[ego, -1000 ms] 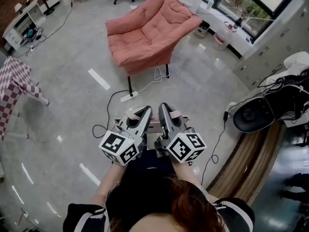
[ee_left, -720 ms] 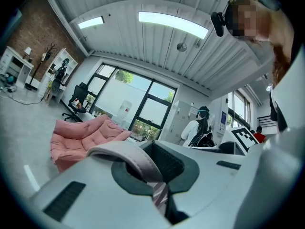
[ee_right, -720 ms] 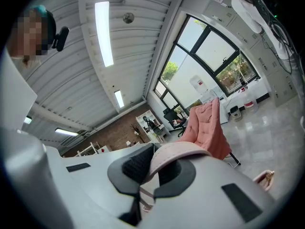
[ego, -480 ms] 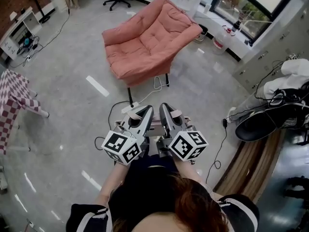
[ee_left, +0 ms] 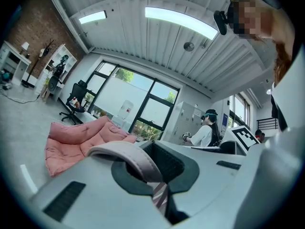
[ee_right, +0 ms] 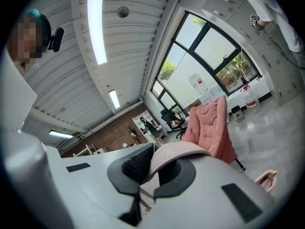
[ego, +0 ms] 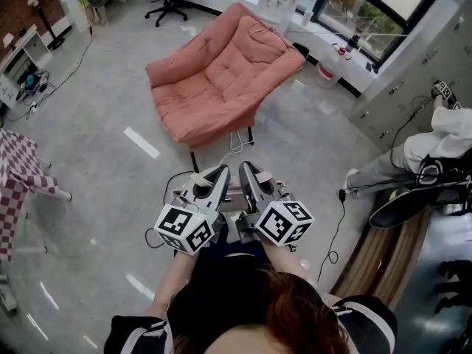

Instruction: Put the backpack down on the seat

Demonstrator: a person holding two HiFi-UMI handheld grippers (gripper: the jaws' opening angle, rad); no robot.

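Backpack straps clamped tight in left gripper and right gripper — carry phase; next, reach the seat well ahead — then lower.

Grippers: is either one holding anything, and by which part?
Both hold. The left gripper is shut on one pink backpack strap, the right gripper on the other strap, each pinched where it loops between the jaws.
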